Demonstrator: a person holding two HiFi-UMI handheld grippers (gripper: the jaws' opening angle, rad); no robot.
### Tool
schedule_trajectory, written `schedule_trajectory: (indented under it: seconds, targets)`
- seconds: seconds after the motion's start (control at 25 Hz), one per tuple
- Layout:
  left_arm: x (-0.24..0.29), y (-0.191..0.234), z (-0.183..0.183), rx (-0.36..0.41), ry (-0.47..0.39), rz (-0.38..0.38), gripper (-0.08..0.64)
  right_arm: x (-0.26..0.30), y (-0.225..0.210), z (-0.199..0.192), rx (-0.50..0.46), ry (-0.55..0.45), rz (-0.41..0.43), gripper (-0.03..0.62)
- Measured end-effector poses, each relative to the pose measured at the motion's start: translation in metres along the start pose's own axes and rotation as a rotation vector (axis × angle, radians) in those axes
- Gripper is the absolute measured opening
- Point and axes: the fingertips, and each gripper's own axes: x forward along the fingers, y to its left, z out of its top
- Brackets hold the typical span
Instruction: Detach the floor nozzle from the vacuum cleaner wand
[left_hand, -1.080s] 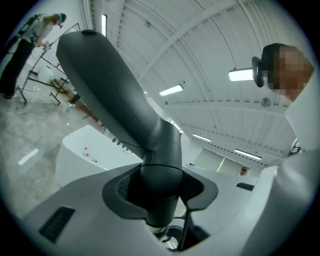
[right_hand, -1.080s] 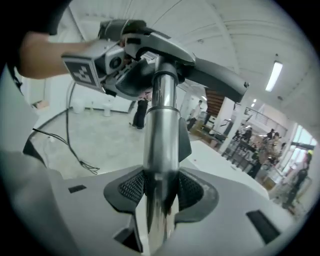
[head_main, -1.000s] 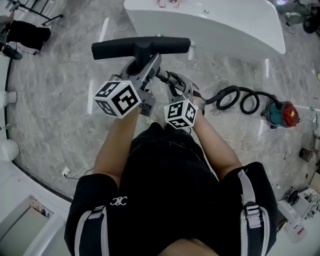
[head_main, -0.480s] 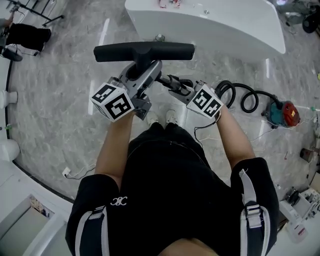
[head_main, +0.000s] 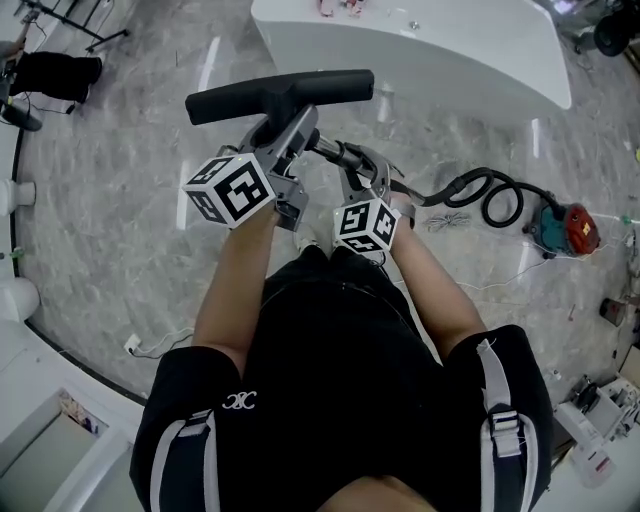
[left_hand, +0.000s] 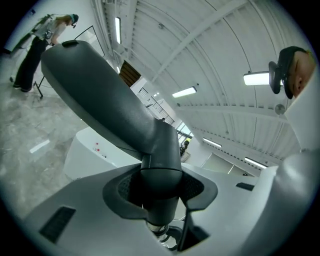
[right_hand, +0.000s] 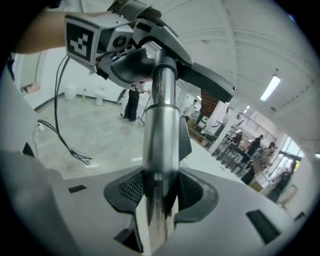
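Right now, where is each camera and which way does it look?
Head view: on the person's head, looking steeply down at the floor nozzle, wand, left gripper and right gripper; forearms and black clothes show.
Left gripper view: on the left gripper, looking along its jaws, closed on the nozzle's neck, toward the ceiling.
Right gripper view: on the right gripper, looking up the wand it clamps.
Shared: head and right gripper views both show the left gripper.

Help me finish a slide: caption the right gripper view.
Jaws of the right gripper shut on the wand; beyond, the left gripper clamps the nozzle.
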Motion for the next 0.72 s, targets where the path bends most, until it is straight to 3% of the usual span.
schedule_trajectory:
  seconds: [0.16, 0.24, 0.32, 0.4, 0.44, 0.52, 0.6, 0.72]
  targets:
    - [-0.009, 0.005, -0.003, 0.003, -0.018, -0.075, 0.166, -0.006, 0.024, -0.002, 0.033, -0.082, 0.346, 0.175]
    - [-0.007, -0.003, -0.005, 0.039, -0.018, -0.114, 0.166, -0.01, 0.023, -0.004, 0.042, -0.094, 0.423, 0.175]
    - [0.0, -0.009, -0.006, 0.07, -0.011, -0.117, 0.166, -0.006, 0.014, -0.005, 0.023, -0.061, 0.337, 0.175]
    - [0.005, -0.007, -0.002, 0.055, -0.016, -0.08, 0.166, 0.004, 0.004, -0.005, 0.002, -0.015, 0.187, 0.175]
    - [0.002, 0.0, 0.006, 0.022, -0.044, -0.05, 0.166, 0.008, 0.0, -0.007, 0.002, 0.015, 0.115, 0.175]
    - [-0.019, 0.025, 0.051, -0.041, -0.18, 0.02, 0.166, 0.014, -0.009, -0.024, 0.034, 0.097, 0.014, 0.175]
    - [-0.047, 0.048, 0.105, -0.031, -0.291, 0.072, 0.166, 0.012, -0.017, -0.059, 0.091, 0.165, 0.003, 0.173]
    - [-0.055, 0.05, 0.128, 0.045, -0.296, 0.102, 0.166, 0.001, -0.033, -0.11, 0.14, 0.207, 0.035, 0.172]
